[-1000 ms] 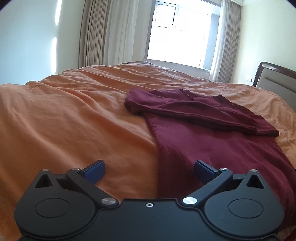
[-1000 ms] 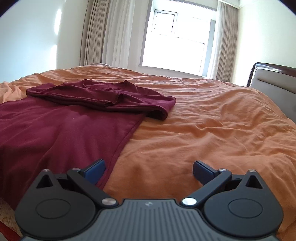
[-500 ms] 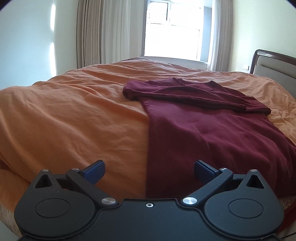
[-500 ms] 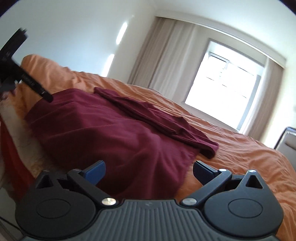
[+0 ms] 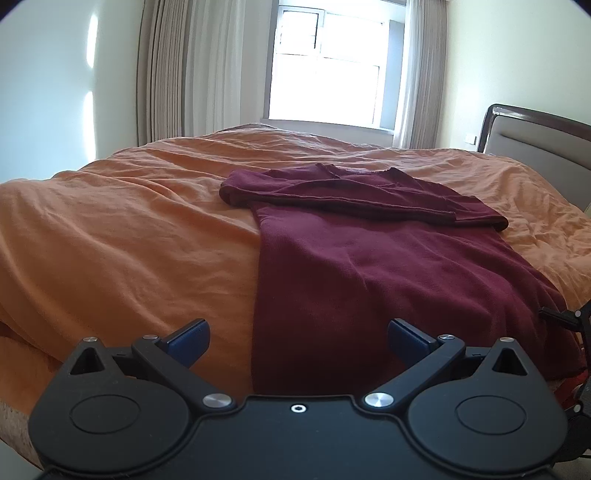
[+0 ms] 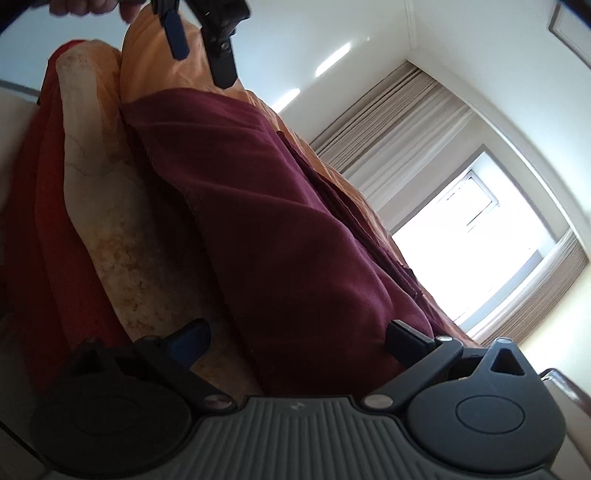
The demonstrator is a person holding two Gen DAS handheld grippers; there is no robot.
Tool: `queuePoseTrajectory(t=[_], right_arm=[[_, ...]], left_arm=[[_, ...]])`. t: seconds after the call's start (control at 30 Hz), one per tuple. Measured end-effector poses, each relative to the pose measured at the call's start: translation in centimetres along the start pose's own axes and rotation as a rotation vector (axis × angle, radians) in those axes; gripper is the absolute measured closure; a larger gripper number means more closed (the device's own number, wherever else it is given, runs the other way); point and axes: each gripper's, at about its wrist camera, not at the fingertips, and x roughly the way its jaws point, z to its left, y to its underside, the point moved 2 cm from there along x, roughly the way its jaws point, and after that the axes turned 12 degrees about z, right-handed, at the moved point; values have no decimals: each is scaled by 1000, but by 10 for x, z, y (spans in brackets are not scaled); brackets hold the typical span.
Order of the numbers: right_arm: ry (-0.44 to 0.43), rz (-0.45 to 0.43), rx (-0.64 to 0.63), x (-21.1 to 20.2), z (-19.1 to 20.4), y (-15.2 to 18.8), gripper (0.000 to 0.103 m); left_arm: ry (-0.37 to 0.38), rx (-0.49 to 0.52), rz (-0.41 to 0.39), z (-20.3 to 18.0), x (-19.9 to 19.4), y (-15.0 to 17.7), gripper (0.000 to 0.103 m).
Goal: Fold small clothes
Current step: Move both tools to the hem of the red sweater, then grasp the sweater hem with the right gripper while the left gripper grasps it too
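Note:
A maroon long-sleeved top (image 5: 369,266) lies flat on the orange bed cover (image 5: 129,229), its sleeves folded across the far end and its hem draped over the bed's near edge. My left gripper (image 5: 297,338) is open, just in front of the hem's left corner, holding nothing. In the right wrist view, which is rolled steeply sideways, my right gripper (image 6: 295,339) is open beside the hanging hem of the top (image 6: 277,229); cloth sits close to its right finger (image 6: 406,338). The left gripper (image 6: 199,37) shows at the top there, held by a hand (image 6: 85,5).
A padded headboard (image 5: 535,147) stands at the right, a bright window (image 5: 328,74) and curtains (image 5: 192,74) behind the bed. Below the cover, the pale mattress side (image 6: 122,258) and a red bed skirt (image 6: 37,221) are exposed.
Both grippers have drawn back and dropped to the bed's near edge. The right gripper has rolled sideways and now sits low by the hanging hem. Both remain open.

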Motion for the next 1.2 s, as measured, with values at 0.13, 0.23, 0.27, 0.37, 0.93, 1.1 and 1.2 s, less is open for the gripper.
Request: queuePoseTrajectory(t=[0.13,0.23,0.27,0.37,0.93,1.1,1.2], right_arm=[[148,-40,-36,0,14,1,0],[206,-100,-49,-9,13,2,1],[209,-119,-46,-12,11,2,4],[192,-169,-25,-23,3,1,20],[-155,-153,182,-42,-68,-27,81],[-159,-148,192,-58,-70,-19,81],[-162,-146,198,-53,-67,-23,81]], left_arm=[[15,7,0,-5,-1,2,1],[25,36,-16,-11,-4,5,1],[33,51,-27,-13,-5,7,1],[63,94,-58,-20,-11,12,1],[-66,553,-193,-98,11,89,1],[-193,609,-287,-114,25,87,1],[-230,610,-304,-111,29,82,1]])
